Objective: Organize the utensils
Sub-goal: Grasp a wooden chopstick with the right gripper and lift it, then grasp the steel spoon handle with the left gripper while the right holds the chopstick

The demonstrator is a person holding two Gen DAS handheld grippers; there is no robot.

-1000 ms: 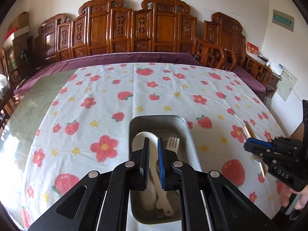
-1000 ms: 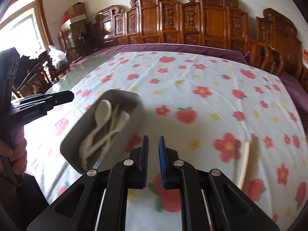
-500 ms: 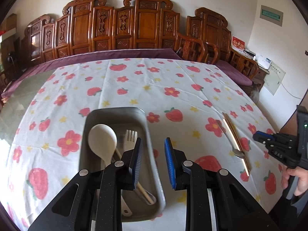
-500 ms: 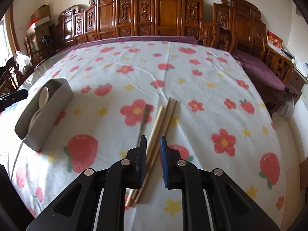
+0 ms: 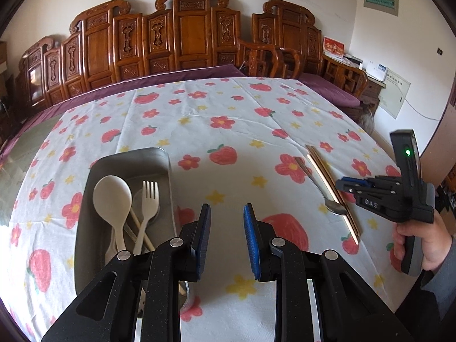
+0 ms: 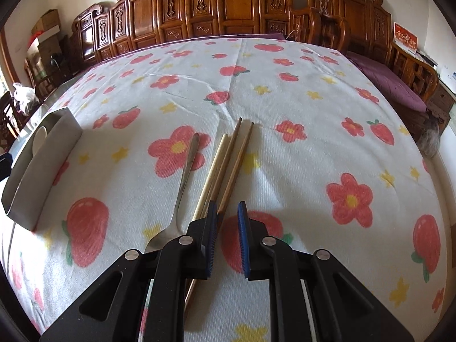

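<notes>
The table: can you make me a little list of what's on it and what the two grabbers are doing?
cloth: tablecloth with flowers and strawberries
tray: metal tray holding white spoon and white fork
loose on cloth: metal spoon beside chopsticks
left gripper: open, empty, beside the tray
right gripper: slightly open, empty, over the chopsticks' near end

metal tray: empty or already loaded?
Loaded. The metal tray holds a white spoon, a white fork and a stick-like handle. A metal spoon and chopsticks lie outside on the tablecloth.
</notes>
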